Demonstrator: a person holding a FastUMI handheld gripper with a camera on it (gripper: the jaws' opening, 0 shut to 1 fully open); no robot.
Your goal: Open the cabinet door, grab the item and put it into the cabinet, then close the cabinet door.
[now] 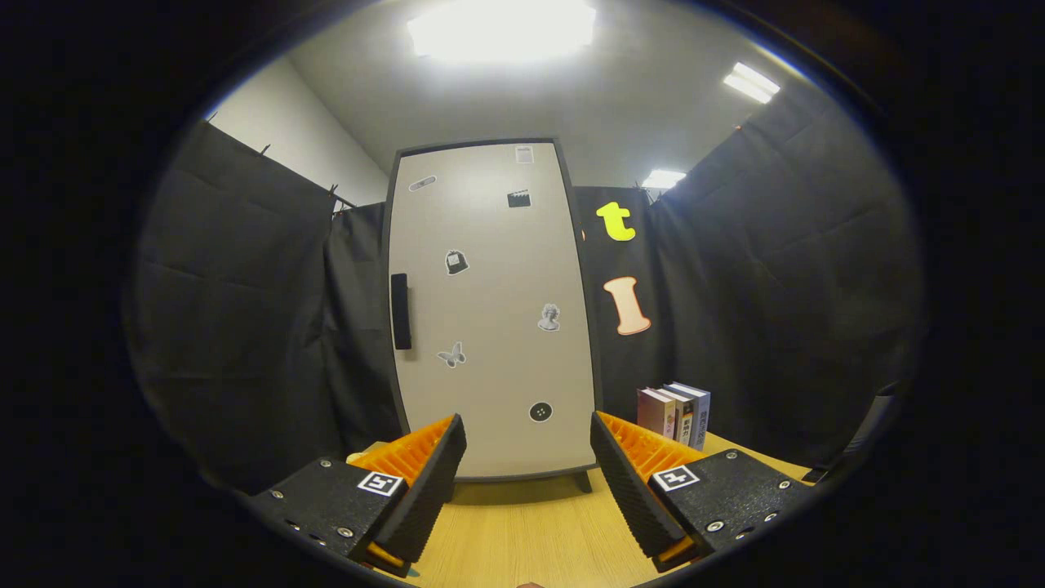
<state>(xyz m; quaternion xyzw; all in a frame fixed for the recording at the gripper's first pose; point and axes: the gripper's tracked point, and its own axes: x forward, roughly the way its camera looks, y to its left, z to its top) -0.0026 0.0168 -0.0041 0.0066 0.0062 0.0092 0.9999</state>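
Closed cabinet door (494, 310) with dark handle (400, 311) and small stickers, standing on the wooden counter (531, 531) beyond the tool (528, 457), its fingers spread wide, holding nothing. Three upright books (675, 415) beside the cabinet; spine lettering illegible.

light: bright ceiling panels (501, 29) overhead, largest one blown out | glare: soft sheen on cabinet door (494, 310) | shadow: short, dark under cabinet on table (522, 523) | booth cloth dim | focus: sharp centre | distortion: strong fisheye bowing at edges
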